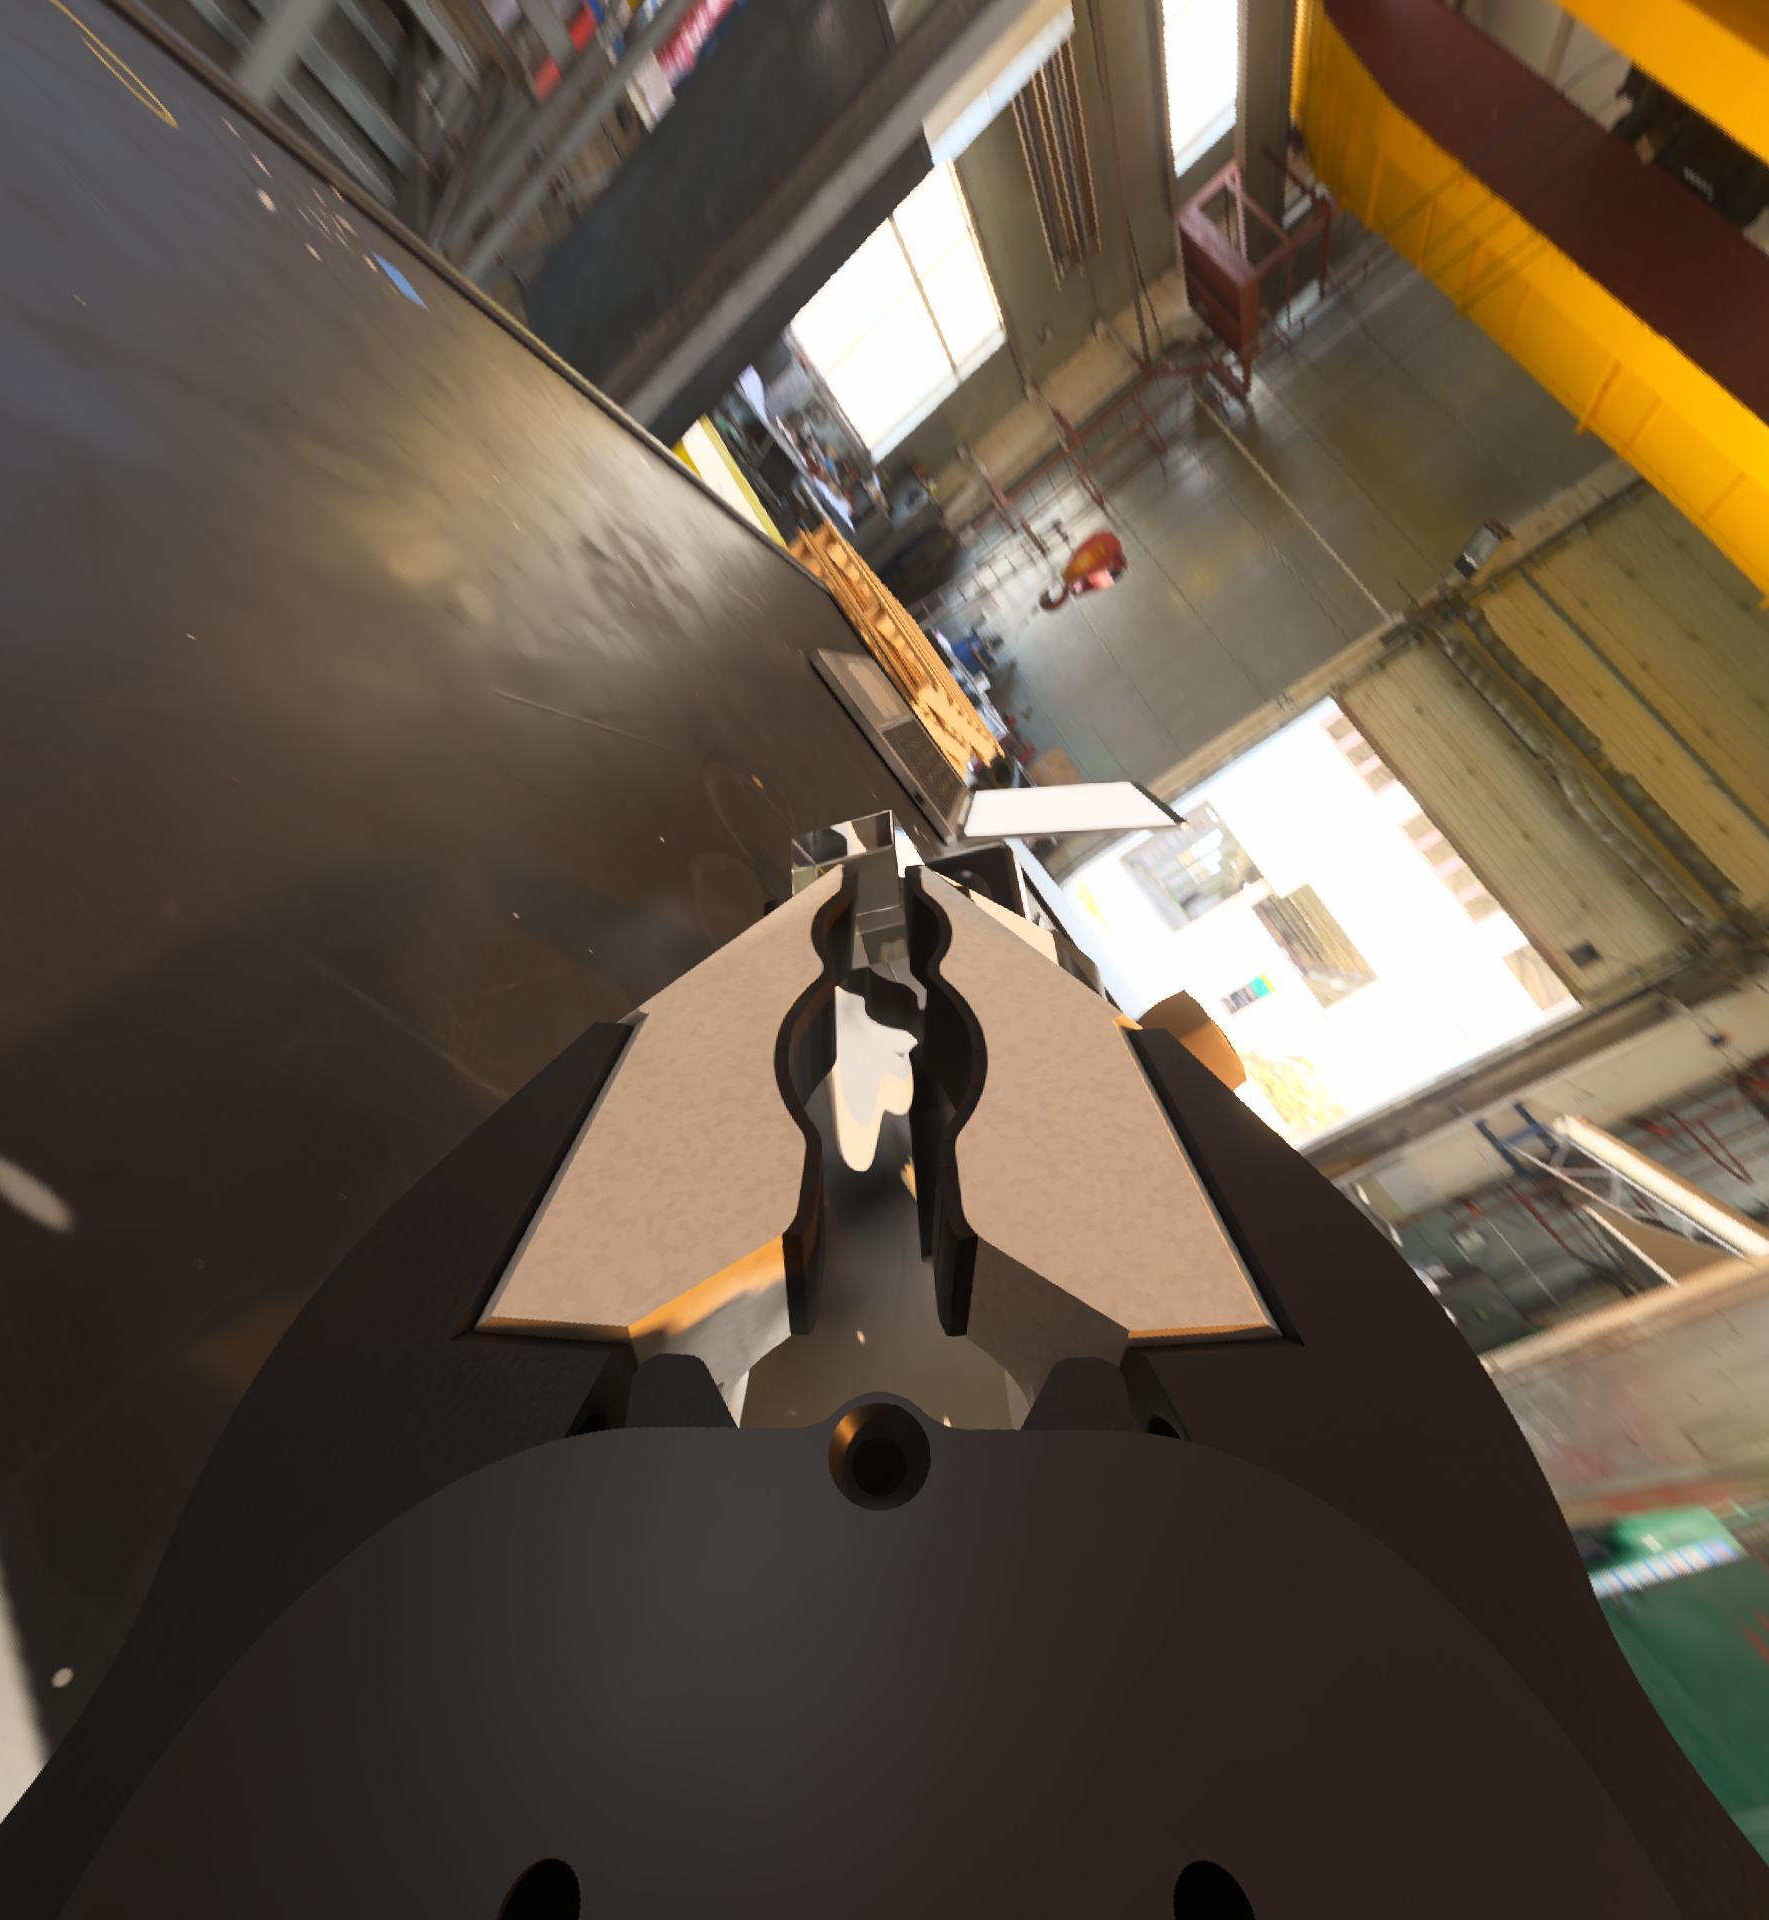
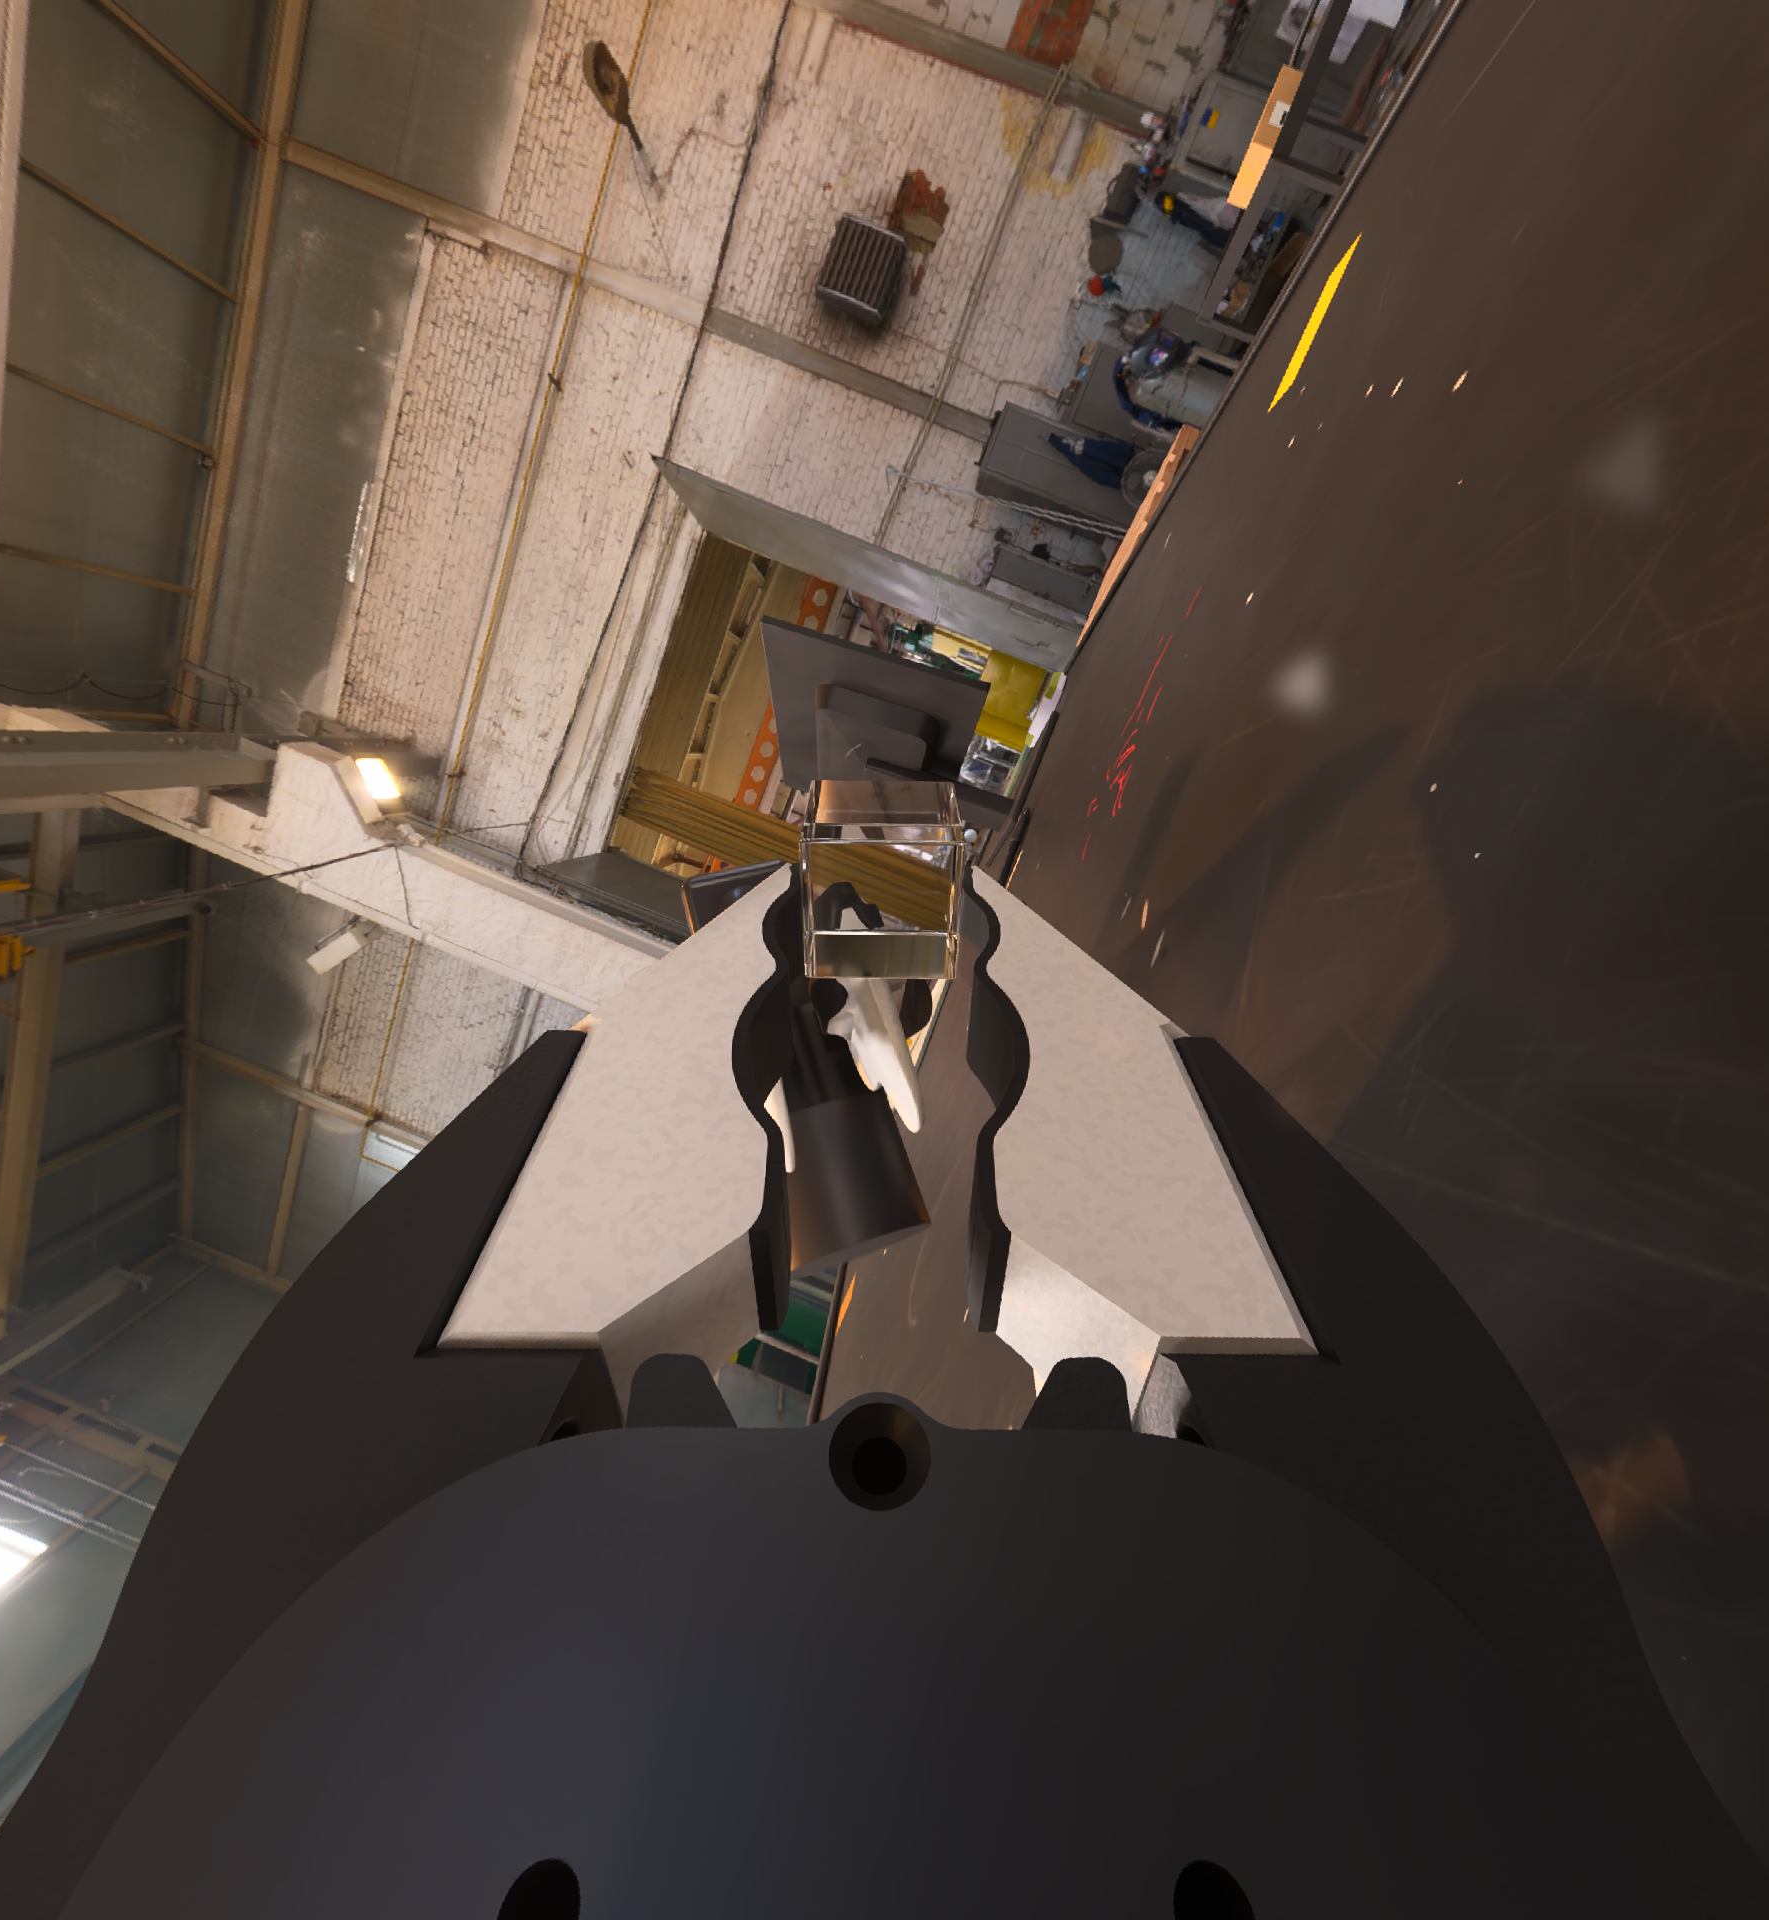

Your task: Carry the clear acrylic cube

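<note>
The clear acrylic cube (image 2: 880, 894) sits between my right gripper's (image 2: 880, 883) pale fingertips, which press on its two sides. It hangs off the dark table (image 2: 1482, 831). In the left wrist view the cube (image 1: 844, 847) shows just past my left gripper (image 1: 878, 883), a little to the left. The left jaws stand almost together with only a narrow slit. I cannot tell if they touch the cube. The right gripper's pale finger (image 1: 1056, 810) shows beyond the cube. The left gripper's dark body (image 2: 875, 717) shows behind the cube in the right wrist view.
Both views are rolled, so the dark scratched table (image 1: 236, 727) runs up one side. A grey flat device (image 1: 885, 717) lies near the table's far edge. A workshop hall with a yellow crane beam (image 1: 1586, 312) fills the background.
</note>
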